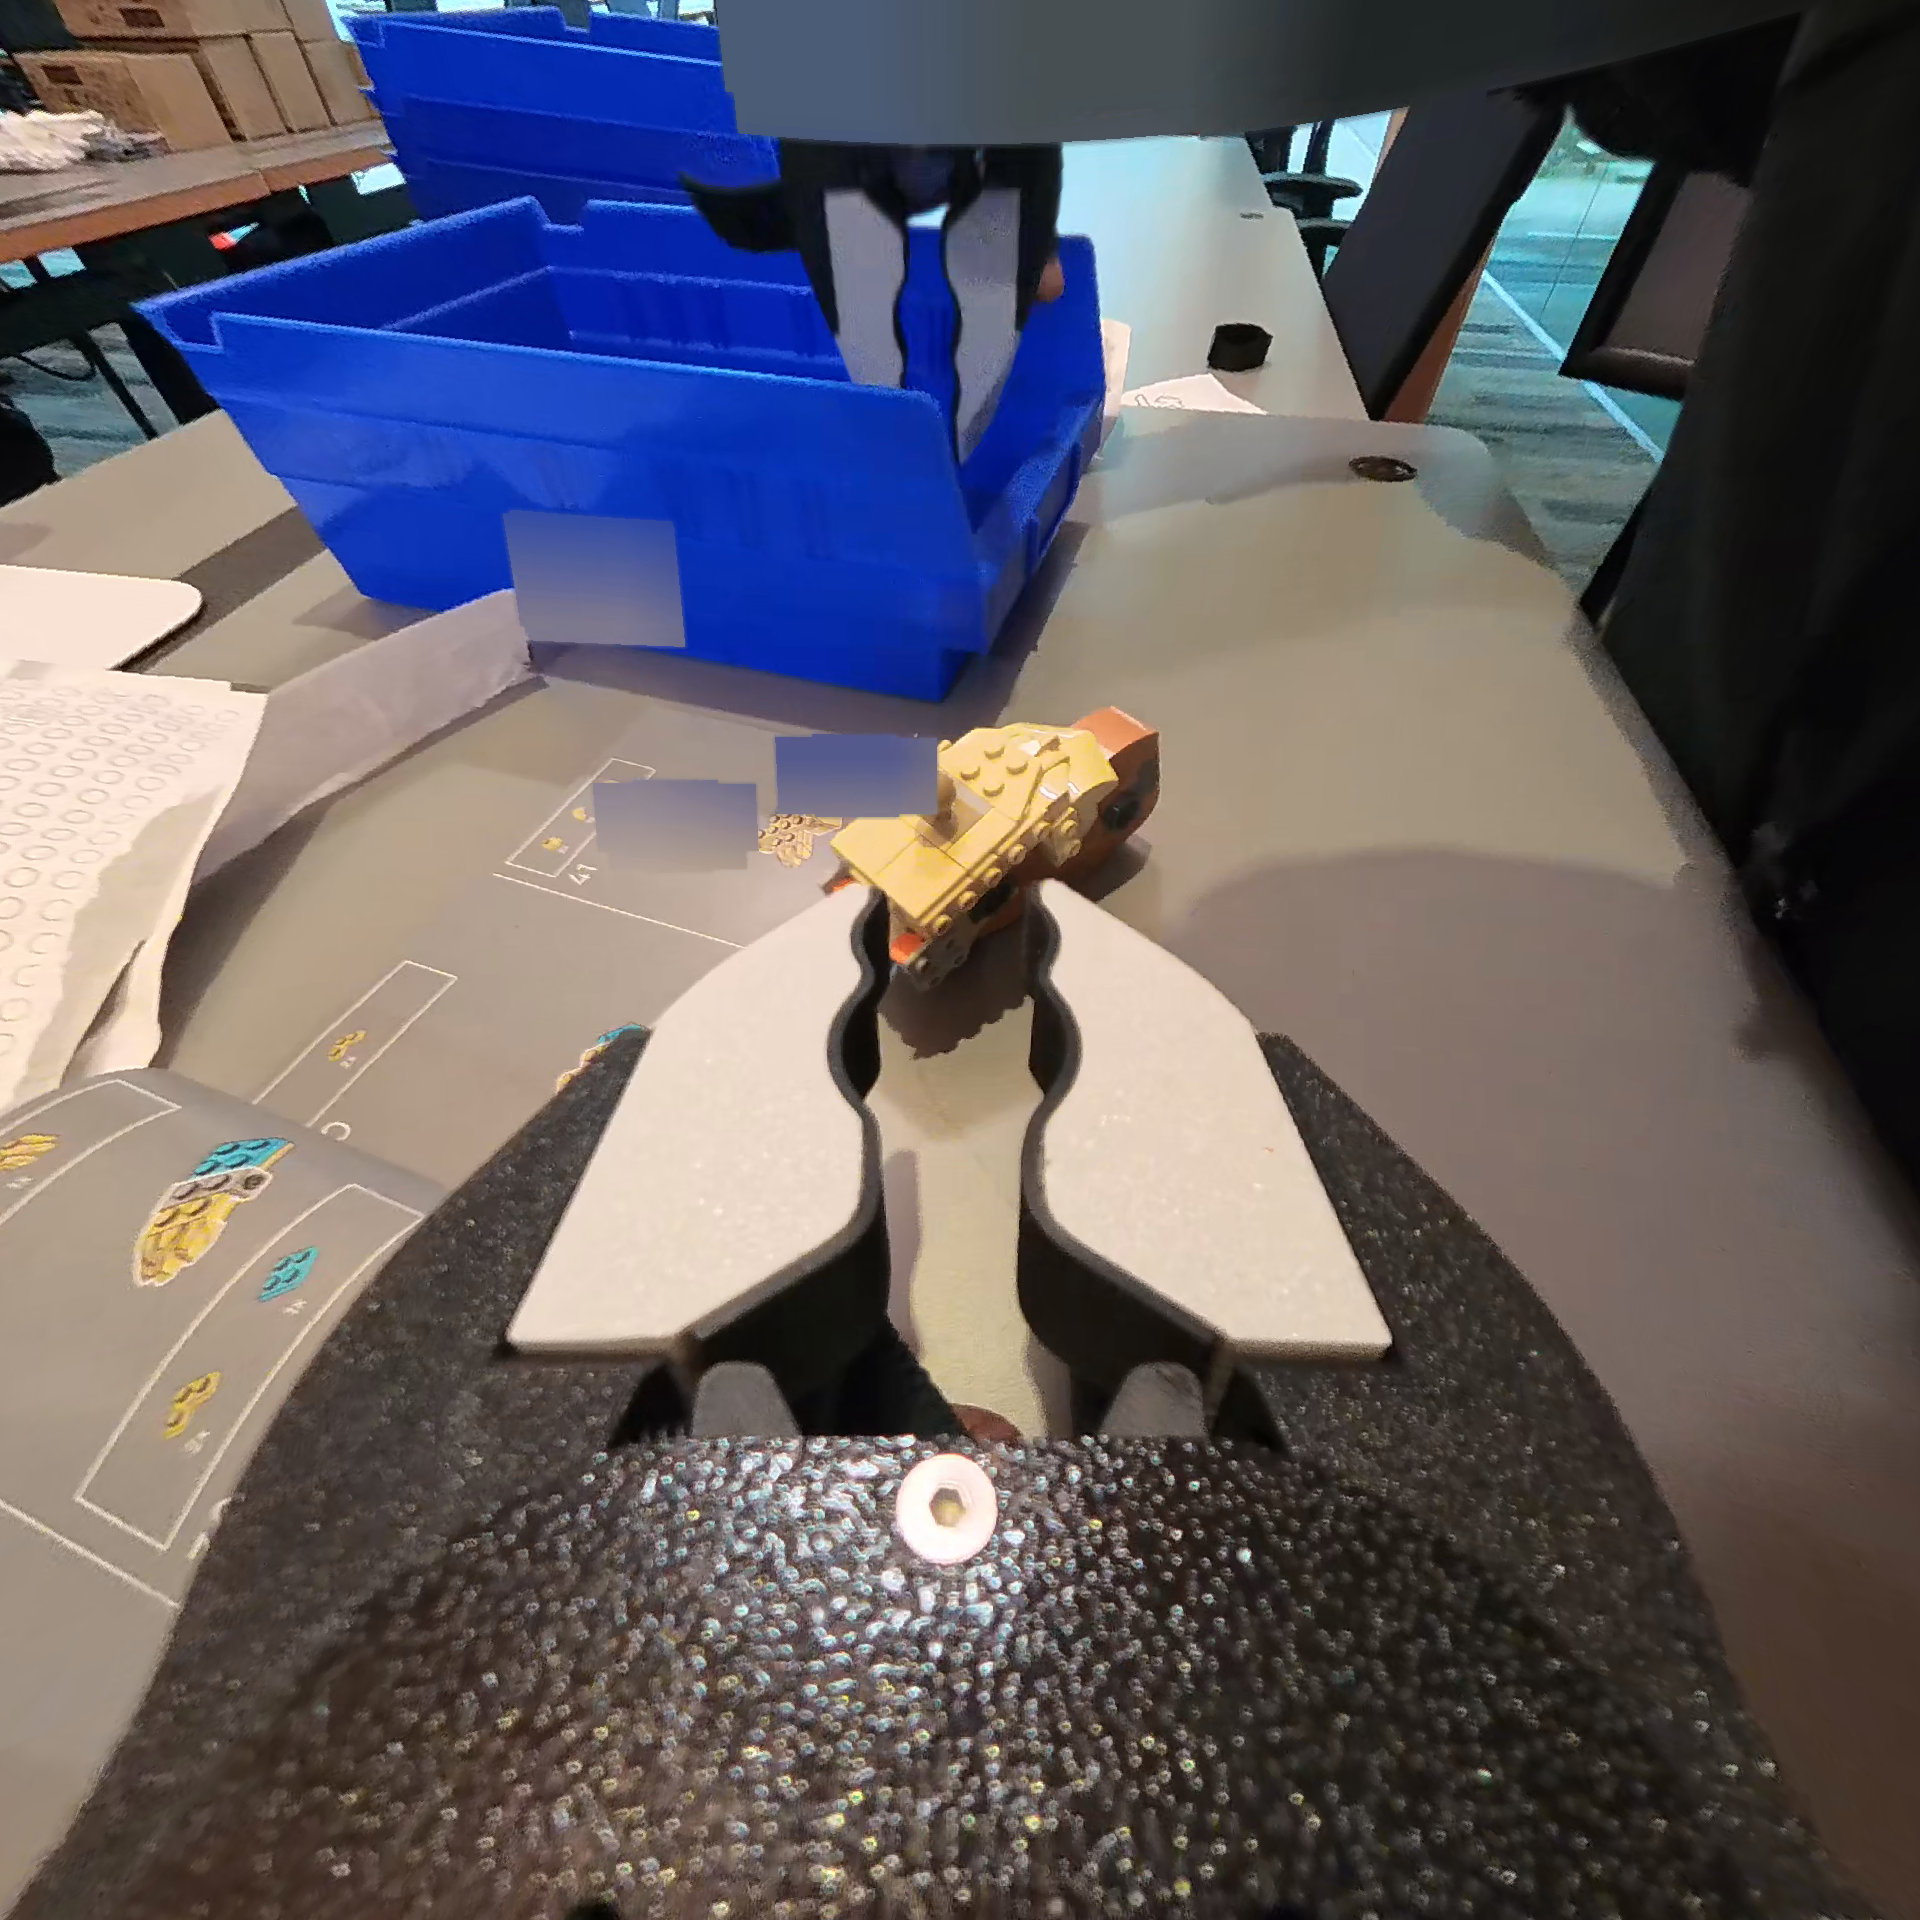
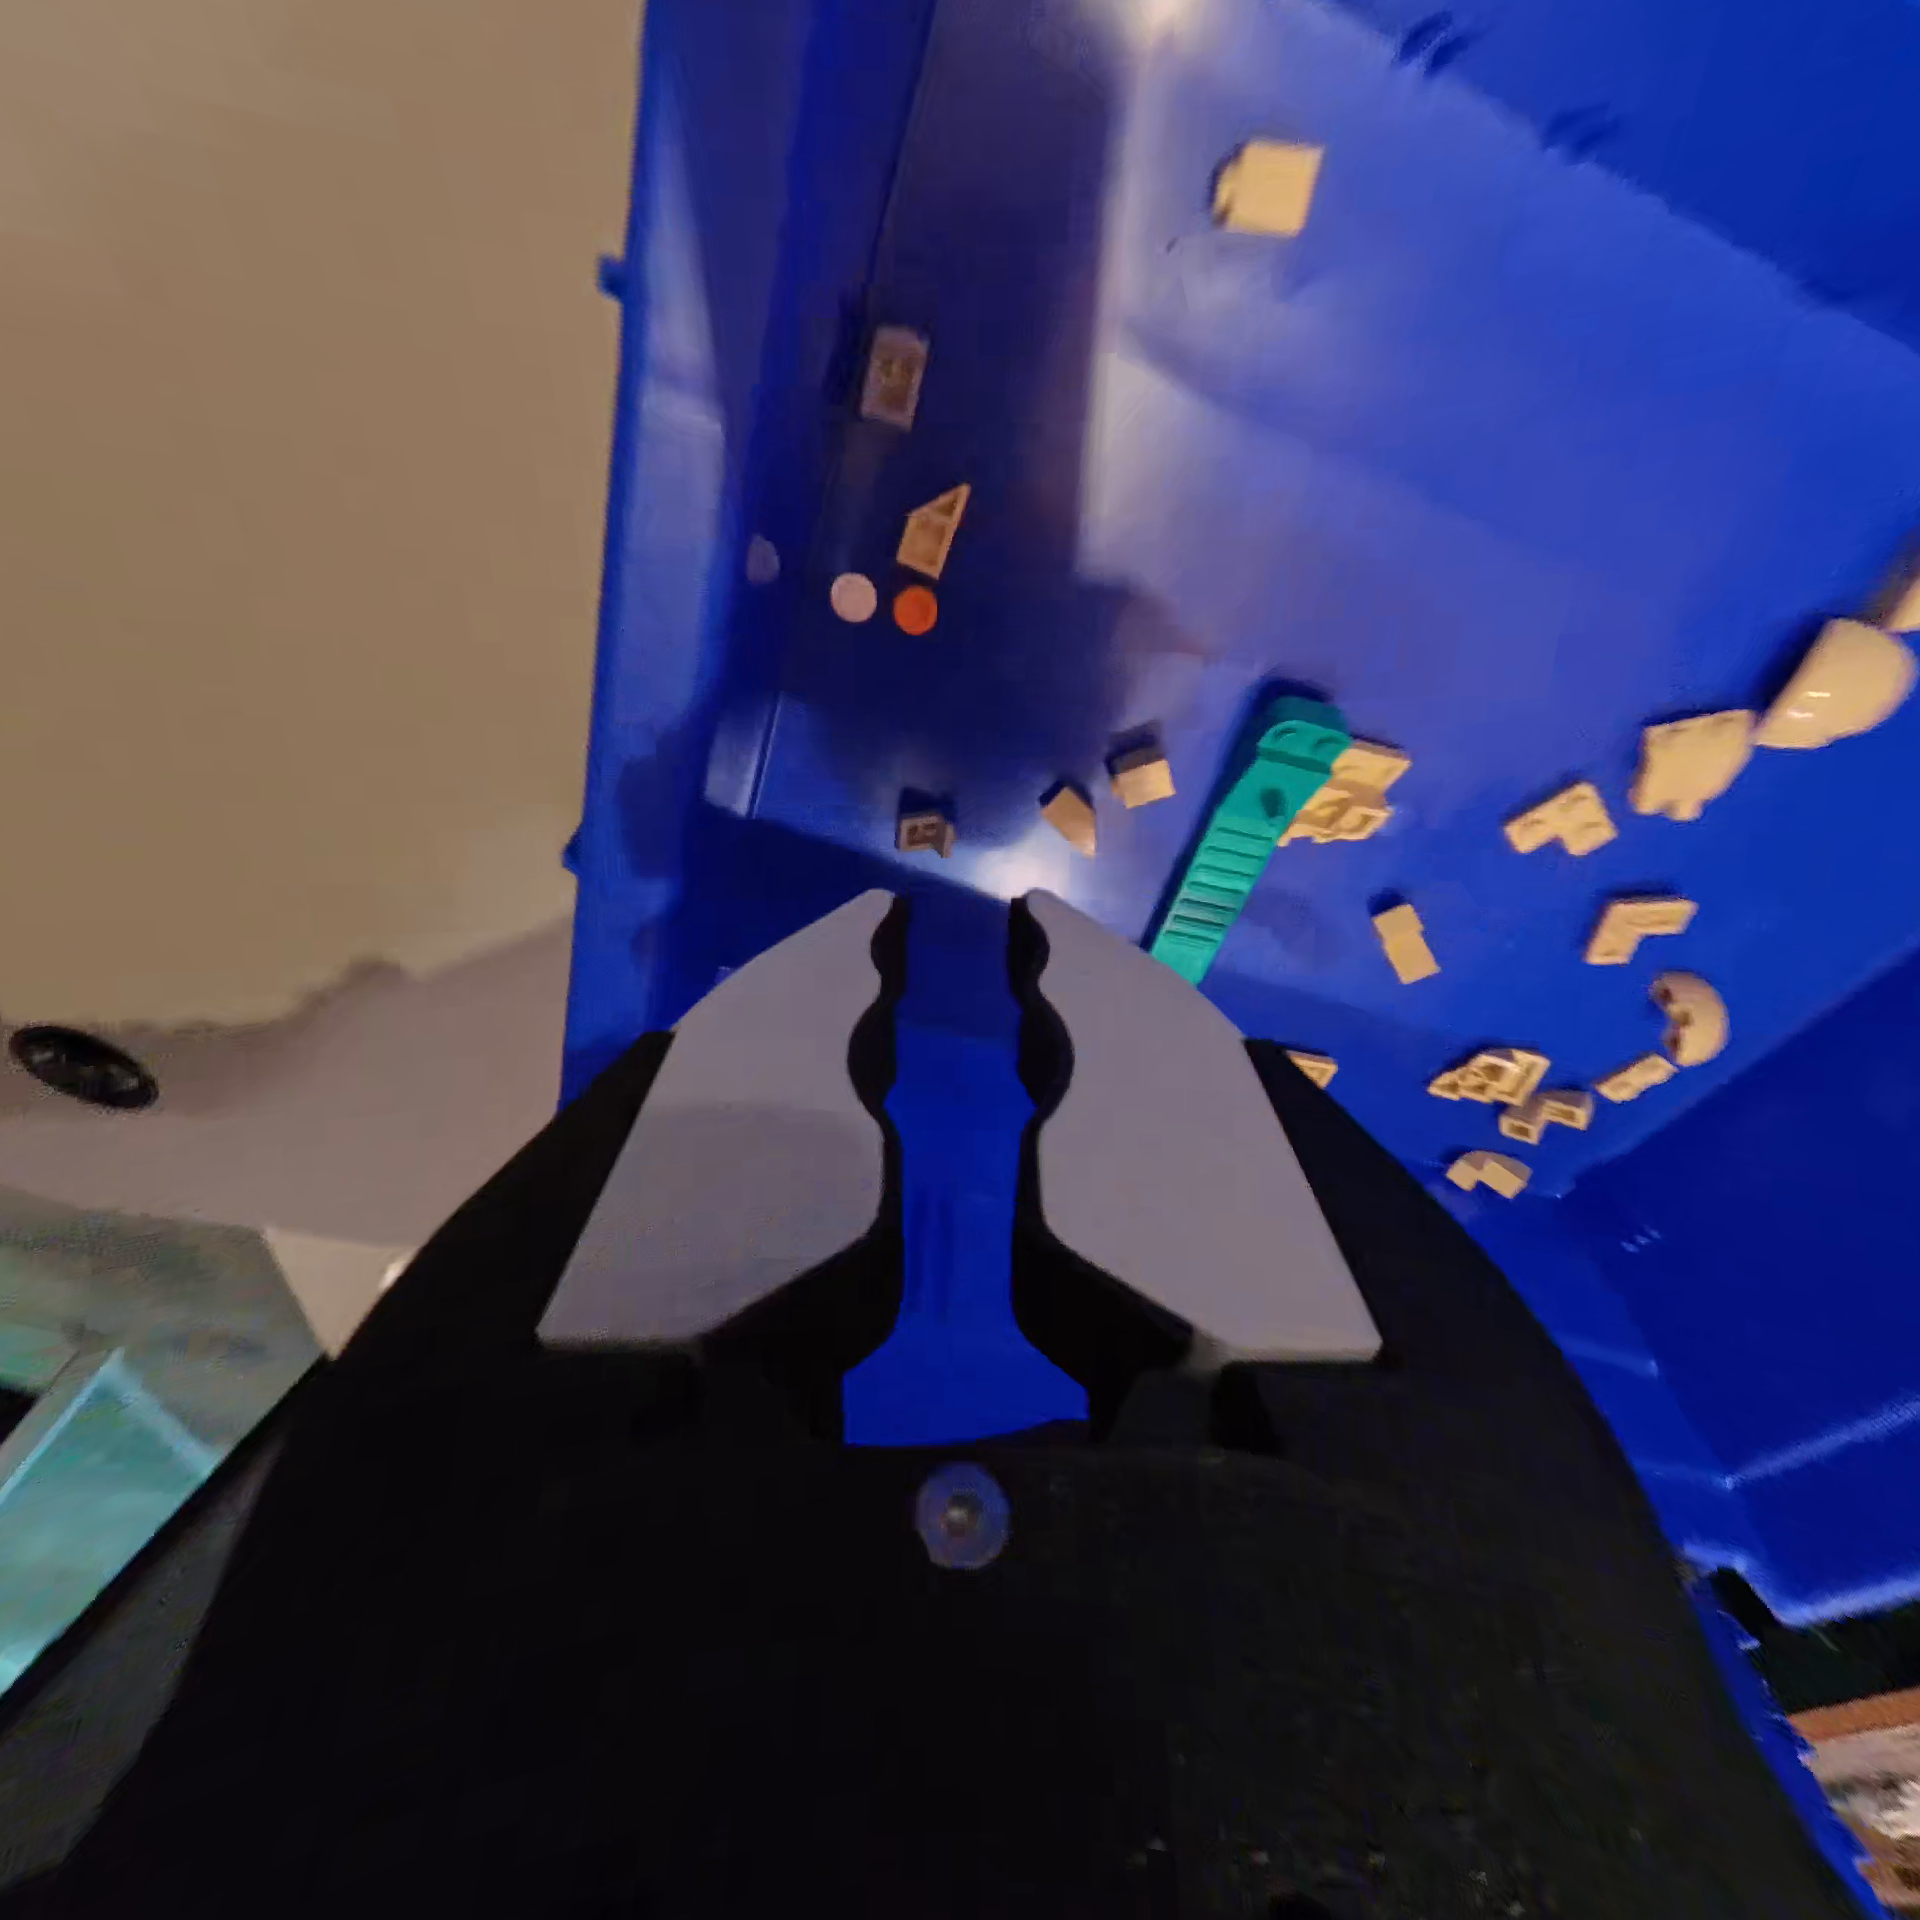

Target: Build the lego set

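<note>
My left gripper [image 1: 951, 909] is shut on a partly built tan and brown lego model [image 1: 1003, 821], held by its lower end just above the grey table [image 1: 1351, 727]. My right gripper [image 2: 958, 902] is open and empty, with a narrow gap between its fingers. It points down into a blue bin [image 2: 1299, 520] with several loose tan pieces [image 2: 1558, 821], a teal brick separator [image 2: 1247, 831], a small orange round piece [image 2: 915, 610] and a pale round one [image 2: 853, 597]. The right gripper also shows in the left wrist view [image 1: 925, 312], over the bin [image 1: 623, 457].
Open instruction pages [image 1: 187, 1226] and a white studded sheet [image 1: 83, 831] lie on the table at left. More blue bins [image 1: 551, 114] stand behind the near one. A black cap [image 1: 1238, 346] sits at the far right. A dark-clothed person [image 1: 1808, 623] stands at the right edge. Measured from the fingertips, the small orange round piece [image 2: 915, 610] is 5 cm or so from the right gripper and 25 cm from the left. My right gripper's tips are some 5 cm from the teal brick separator [image 2: 1247, 831].
</note>
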A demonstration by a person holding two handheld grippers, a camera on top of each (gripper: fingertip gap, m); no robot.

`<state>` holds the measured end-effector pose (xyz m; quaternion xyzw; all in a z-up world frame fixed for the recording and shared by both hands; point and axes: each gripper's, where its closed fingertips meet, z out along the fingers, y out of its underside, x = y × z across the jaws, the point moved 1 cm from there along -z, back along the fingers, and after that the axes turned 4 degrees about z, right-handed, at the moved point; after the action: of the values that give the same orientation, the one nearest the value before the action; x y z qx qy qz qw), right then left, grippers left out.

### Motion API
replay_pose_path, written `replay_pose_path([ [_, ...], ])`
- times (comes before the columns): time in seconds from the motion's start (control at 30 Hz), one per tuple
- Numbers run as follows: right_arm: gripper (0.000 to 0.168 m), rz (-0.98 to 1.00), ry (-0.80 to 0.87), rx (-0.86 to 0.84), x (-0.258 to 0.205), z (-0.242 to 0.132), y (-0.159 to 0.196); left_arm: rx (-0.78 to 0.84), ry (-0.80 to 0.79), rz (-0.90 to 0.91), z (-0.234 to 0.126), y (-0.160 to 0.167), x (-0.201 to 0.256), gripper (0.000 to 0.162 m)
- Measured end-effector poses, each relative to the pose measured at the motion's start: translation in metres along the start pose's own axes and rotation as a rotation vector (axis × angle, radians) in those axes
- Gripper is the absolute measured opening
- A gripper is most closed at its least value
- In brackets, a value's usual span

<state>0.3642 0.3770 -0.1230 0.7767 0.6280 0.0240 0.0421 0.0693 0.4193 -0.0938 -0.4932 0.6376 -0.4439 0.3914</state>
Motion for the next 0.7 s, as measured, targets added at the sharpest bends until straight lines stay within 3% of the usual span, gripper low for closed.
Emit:
replay_pose_path([
  [0.37, 0.026, -0.012, -0.086, -0.145, -0.001, 0.031, 0.005, 0.032, 0.001, -0.024, -0.003, -0.003, -0.003, 0.024],
  [0.7, 0.022, 0.006, 0.000, -0.156, 0.000, 0.034, 0.005, 0.036, 0.000, -0.042, -0.004, -0.003, -0.005, 0.023],
])
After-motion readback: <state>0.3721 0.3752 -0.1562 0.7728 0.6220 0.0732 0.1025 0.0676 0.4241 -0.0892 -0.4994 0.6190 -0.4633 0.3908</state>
